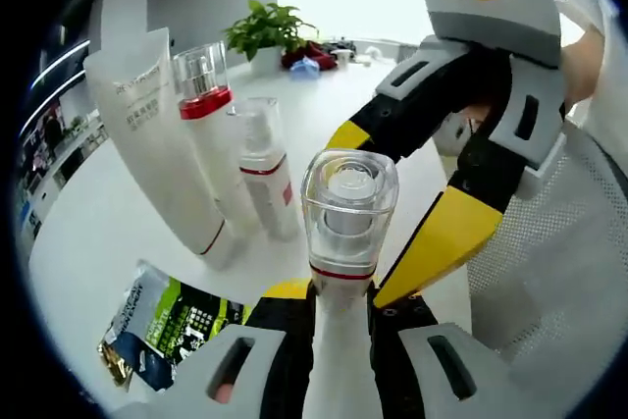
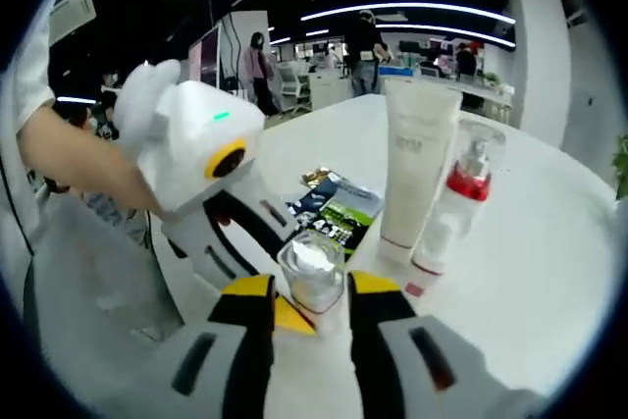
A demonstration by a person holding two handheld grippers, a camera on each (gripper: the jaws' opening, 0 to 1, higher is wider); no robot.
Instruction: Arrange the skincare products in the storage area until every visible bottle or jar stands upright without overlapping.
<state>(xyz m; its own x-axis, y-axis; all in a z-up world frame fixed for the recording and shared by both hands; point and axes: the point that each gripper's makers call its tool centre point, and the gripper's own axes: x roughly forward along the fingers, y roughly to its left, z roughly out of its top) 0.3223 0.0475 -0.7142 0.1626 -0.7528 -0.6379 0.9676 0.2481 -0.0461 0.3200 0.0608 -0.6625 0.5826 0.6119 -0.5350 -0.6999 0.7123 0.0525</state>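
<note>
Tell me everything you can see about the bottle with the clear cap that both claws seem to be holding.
The bottle has a white body, a thin red band at the neck and a chunky clear cap with a white pump head inside; it looks like glossy plastic. It lies along the left gripper, jaws closed on its body. The right gripper has its yellow-tipped jaws on either side of the cap. It is held above the white table.

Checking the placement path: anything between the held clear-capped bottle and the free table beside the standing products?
Nothing visible. The clear-capped bottle sits between the left gripper's jaws; white table before it is bare, with the pump bottle and tube farther back.
</note>
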